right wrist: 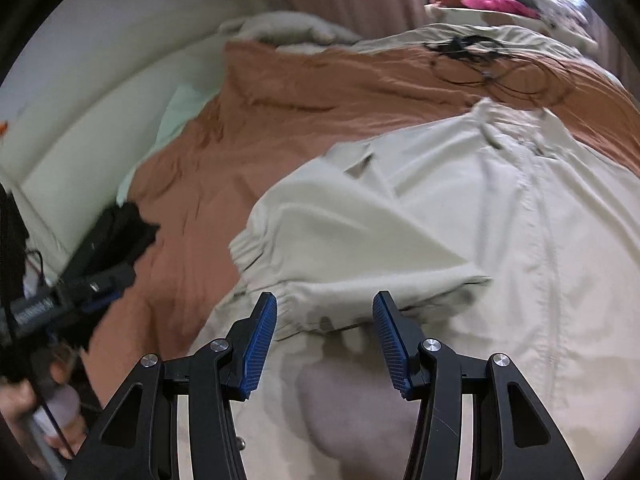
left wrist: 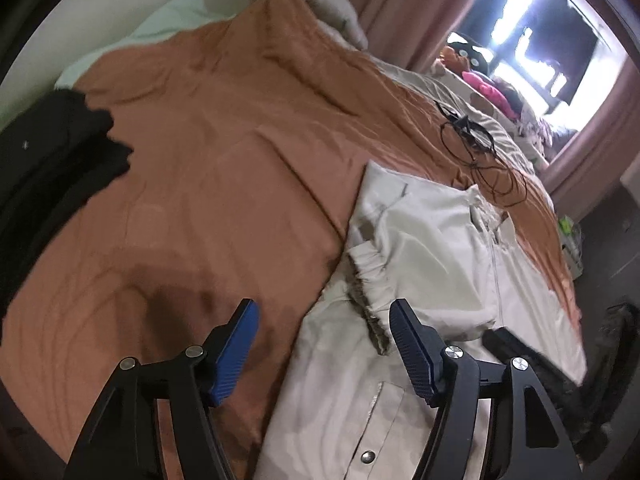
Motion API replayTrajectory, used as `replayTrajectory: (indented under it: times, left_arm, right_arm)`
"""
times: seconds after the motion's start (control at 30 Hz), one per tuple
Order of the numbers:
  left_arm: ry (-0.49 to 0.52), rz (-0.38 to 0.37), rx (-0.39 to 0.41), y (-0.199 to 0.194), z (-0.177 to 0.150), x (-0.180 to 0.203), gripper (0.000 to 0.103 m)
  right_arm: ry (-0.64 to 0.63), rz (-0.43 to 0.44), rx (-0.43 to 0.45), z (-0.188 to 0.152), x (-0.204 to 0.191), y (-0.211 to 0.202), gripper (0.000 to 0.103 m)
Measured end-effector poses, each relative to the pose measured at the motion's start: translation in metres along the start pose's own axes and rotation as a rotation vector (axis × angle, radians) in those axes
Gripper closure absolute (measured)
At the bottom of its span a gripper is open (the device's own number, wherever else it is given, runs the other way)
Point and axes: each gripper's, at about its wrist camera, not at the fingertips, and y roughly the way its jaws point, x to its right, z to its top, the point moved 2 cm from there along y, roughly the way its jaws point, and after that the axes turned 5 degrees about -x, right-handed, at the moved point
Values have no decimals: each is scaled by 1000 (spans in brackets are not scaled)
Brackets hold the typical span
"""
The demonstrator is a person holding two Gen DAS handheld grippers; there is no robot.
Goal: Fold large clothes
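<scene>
A large beige jacket (left wrist: 432, 264) lies spread on an orange bedspread (left wrist: 208, 168); it also shows in the right wrist view (right wrist: 460, 216). One sleeve is folded across the body, its elastic cuff (left wrist: 370, 280) pointing left. My left gripper (left wrist: 324, 320) is open and empty, above the jacket's left edge near the cuff. My right gripper (right wrist: 324, 312) is open and empty, hovering just above the sleeve cuff (right wrist: 260, 256). The left gripper also appears at the left of the right wrist view (right wrist: 80, 292), held in a hand.
A black garment (left wrist: 52, 168) lies on the bed's left side. A tangle of black cables (left wrist: 480, 148) lies beyond the jacket. Pillows (left wrist: 332, 4), a pale green sheet (left wrist: 160, 20), pink curtains and a bright window with clutter stand at the far end.
</scene>
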Motion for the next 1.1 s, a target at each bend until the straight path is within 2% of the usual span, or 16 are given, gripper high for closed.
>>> replayTrajectory:
  times: [0.17,0.43,0.5,0.57,0.7,0.73,0.77,0.87,0.93,1.1]
  left_arm:
    - [-64,1,-4,-1,4,-25,36]
    - [-73,39,-10,3,7,-46,37]
    - [-84,41,-17,4,8,-51,37]
    - [-91,42,-16,3,9,-54,37]
    - [-74,67,-14,6,9,-50,37]
    - [-74,63,-18,7,9,-49,37]
    - [-76,58,-22,9,9,-47,37]
    - [-66,59,-26,15,9,-41,37]
    - [-57,60,-29,18,9,-37,37]
    - [-43,35,-42,29,7,-23,37]
  right_arm:
    - [-54,-14,-42,-2,-23,29,52]
    - [-123,-61,-93,-6,-39,67,52]
    - [-134,-71,-96,-6,-40,72,47]
    - [-140,-71,-90,-6,-41,75,35]
    - [-182,-121,-113,-6,-46,91,34]
    - [-191,-133,-124,-7,-46,95,35]
    - [-199,-152,-127,-7,-44,98,51]
    - [-176,-115,-105,-3,-34,90,73]
    - [-152,-77,-88,2,-26,76,80]
    - [-67,-6,-8,14,2,25,83]
